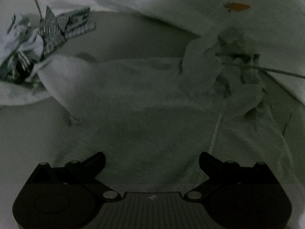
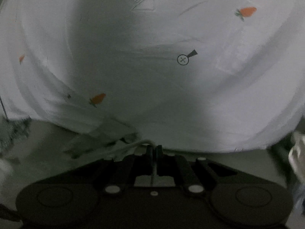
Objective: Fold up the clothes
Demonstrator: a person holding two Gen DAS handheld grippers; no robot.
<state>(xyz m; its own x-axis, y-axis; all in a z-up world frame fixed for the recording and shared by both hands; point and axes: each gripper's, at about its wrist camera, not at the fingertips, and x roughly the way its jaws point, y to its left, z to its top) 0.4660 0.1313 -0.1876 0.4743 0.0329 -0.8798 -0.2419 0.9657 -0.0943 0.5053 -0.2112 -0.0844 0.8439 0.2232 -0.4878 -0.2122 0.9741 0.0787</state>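
Right wrist view: a white garment [image 2: 190, 99] printed with small orange strawberries fills almost the whole field, hanging as a raised sheet in front of the right gripper [image 2: 154, 148]. The fingers stand together on the lower hem, so the right gripper is judged to be clamped on the fabric. The step in hand appears to be lifting one edge of the garment to carry it over for a fold. In the left wrist view the same garment [image 1: 133, 99] lies rumpled ahead of the left gripper [image 1: 152, 158], whose jaws are spread wide and hold nothing; a zipper line [image 1: 214, 133] runs down the cloth to the right of centre. The next move likely calls for the left gripper to close on a matching edge, so that both edges travel level. The surface [image 1: 22, 133] beneath is pale and plain. A patterned dark-and-light cloth [image 1: 57, 28] lies at far left. The room is dim; nothing further can be made out.
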